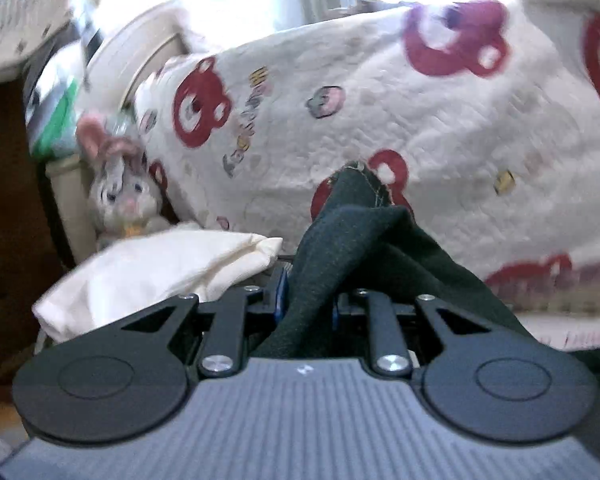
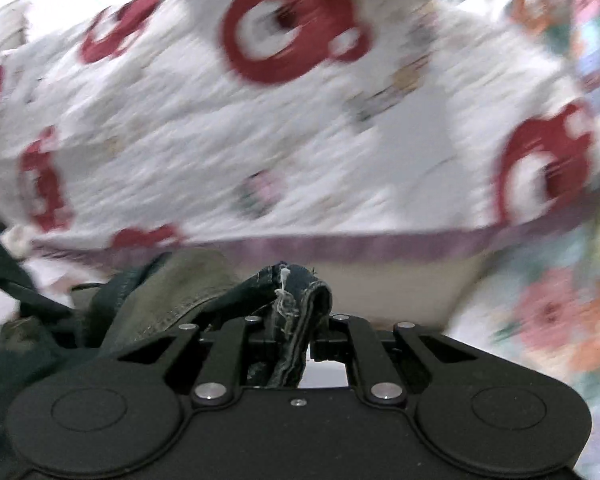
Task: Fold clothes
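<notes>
Garment: dark denim piece [image 1: 340,248], bunched above bear-print quilt [image 1: 420,120]
Left gripper [image 1: 306,300]: fingers clamped on denim fold
Right gripper [image 2: 296,336]: fingers pinched on frayed denim hem [image 2: 296,304]

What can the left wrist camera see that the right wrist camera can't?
Only the left wrist view shows a grey stuffed bunny with pink ears, a cream cloth bag lying in front of it, and the left gripper.

Only the right wrist view shows a flowery fabric at the right edge, a frayed denim hem with loose white threads, and the right gripper.

Both show the white quilt with red bear faces and dark denim clothing, which each gripper's jaws pinch.
</notes>
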Tool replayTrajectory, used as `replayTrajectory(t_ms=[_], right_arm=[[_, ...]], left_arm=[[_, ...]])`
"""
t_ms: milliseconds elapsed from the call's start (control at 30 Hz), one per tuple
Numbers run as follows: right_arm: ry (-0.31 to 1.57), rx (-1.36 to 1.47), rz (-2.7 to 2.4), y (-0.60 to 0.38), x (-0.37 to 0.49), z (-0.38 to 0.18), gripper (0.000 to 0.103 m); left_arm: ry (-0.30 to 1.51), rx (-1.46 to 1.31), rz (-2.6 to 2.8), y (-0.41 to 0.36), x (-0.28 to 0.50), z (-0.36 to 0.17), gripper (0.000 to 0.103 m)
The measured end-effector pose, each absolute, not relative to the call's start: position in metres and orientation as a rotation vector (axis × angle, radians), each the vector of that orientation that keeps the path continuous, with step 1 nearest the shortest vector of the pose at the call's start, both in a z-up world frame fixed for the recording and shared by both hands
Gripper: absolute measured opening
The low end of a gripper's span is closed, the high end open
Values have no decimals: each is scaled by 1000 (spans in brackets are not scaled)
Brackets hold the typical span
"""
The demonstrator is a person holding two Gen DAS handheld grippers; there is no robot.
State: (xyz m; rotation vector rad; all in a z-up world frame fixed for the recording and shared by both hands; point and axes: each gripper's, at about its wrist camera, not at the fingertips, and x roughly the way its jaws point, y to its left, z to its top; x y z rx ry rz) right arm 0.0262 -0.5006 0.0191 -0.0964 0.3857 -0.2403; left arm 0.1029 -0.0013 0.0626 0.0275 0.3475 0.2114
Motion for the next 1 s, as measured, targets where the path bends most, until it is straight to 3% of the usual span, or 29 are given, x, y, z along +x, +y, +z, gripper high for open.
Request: replayTrajectory(t_ms=[100,133,200,333,500,567,700,867,1000], right_arm=[[436,-172,-359,-541,27,10,15],[453,-197,-398,-555,27,7,27],[547,-180,-430,-582,30,-15,36],[730,-126,-502,-630,33,-63,34],[719,75,-566,-650,7,-74,40],[708,146,-526,-654,0,-69,42],[668,258,-427,-642,-5,-65,57],[706,674,-207,-619,-3,-106,58],[778,704,-118,-601,15,-119,58]], left_arm=[[504,-51,191,2,125,21,41],[556,-66,182,1,128,4,44],[662,-97,154,-4,130,-28,44],[733,-34,178,-25,121,-58,44],[671,-44,94,-40,109,-44,45],[631,-56,9,-53,100,-34,50],[612,-87,-152,-87,90,-35,55],[690,-28,-427,-146,74,-60,57],[754,13,-559,-181,57,-79,59]])
